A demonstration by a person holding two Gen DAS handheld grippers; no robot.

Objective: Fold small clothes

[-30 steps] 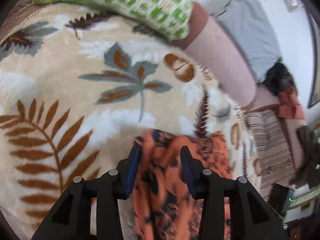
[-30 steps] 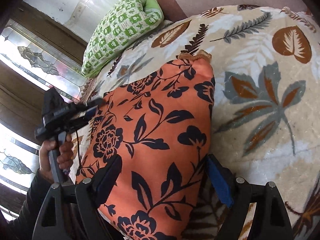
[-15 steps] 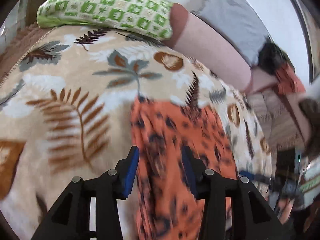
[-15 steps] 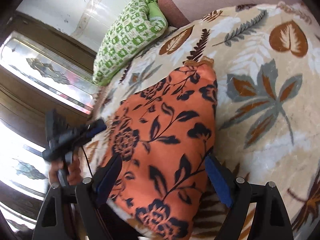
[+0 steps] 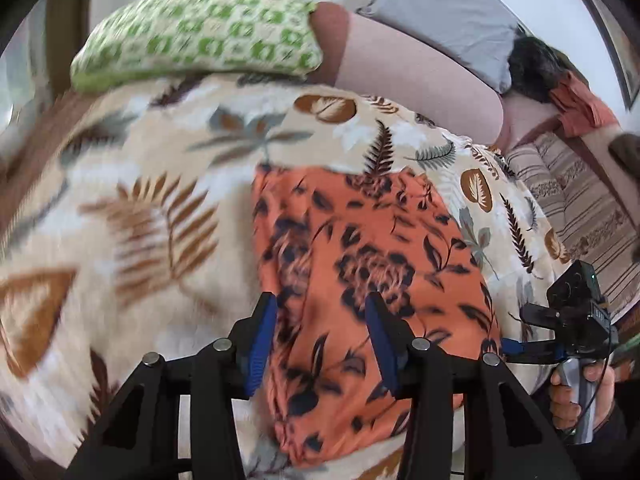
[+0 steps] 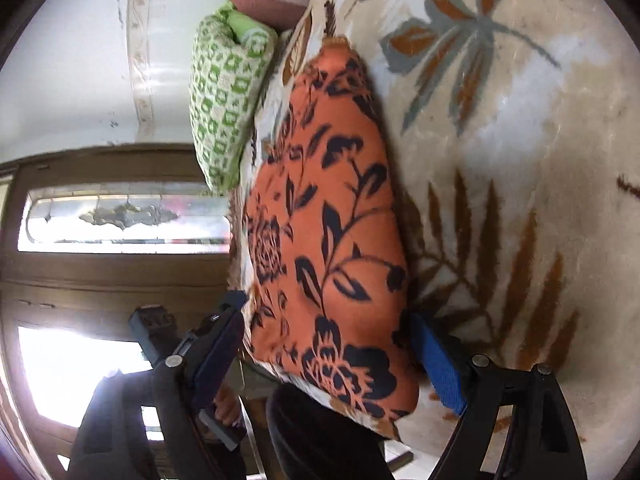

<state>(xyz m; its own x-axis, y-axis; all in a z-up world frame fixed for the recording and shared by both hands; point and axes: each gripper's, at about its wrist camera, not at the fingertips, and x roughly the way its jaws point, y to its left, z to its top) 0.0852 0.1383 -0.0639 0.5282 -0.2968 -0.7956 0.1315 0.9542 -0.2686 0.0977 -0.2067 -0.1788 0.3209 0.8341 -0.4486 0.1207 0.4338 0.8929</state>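
- Two hand-held grippers are at work over one orange floral garment [image 5: 372, 280], which lies flat on a leaf-patterned blanket [image 5: 132, 208] covering a bed.
- Farthest left in the left wrist view, a green-and-white patterned pillow [image 5: 200, 28] sits at the bed's far edge, with a pinkish bolster [image 5: 404, 68] just beside it and a grey pillow [image 5: 440, 12] behind that.
- Next comes the left hand-held gripper [image 5: 320, 340]: its blue-padded fingers [image 5: 260, 340] stand spread apart, with the garment's near left part showing in the gap between them. No cloth is pinched; whether the pads brush the fabric cannot be told, as this view is motion-blurred.
- The garment runs from the bed's near edge toward the middle, its far hem well short of the green pillow.
- At the right of that same view, the right hand-held gripper [image 5: 520, 346] is held in a hand [image 5: 576, 396] just off the garment's near right corner, at the bed's near edge.
- From its own camera, the right hand-held gripper [image 6: 332, 364] is opened wide, one blue pad [image 6: 438, 364] on each side of the garment's near end. The fingers flank the cloth without clamping it; contact with the right pad cannot be told.
- Also in that view, the left hand-held gripper appears off the bed's edge, in front of a wooden door with patterned glass [image 6: 120, 216].
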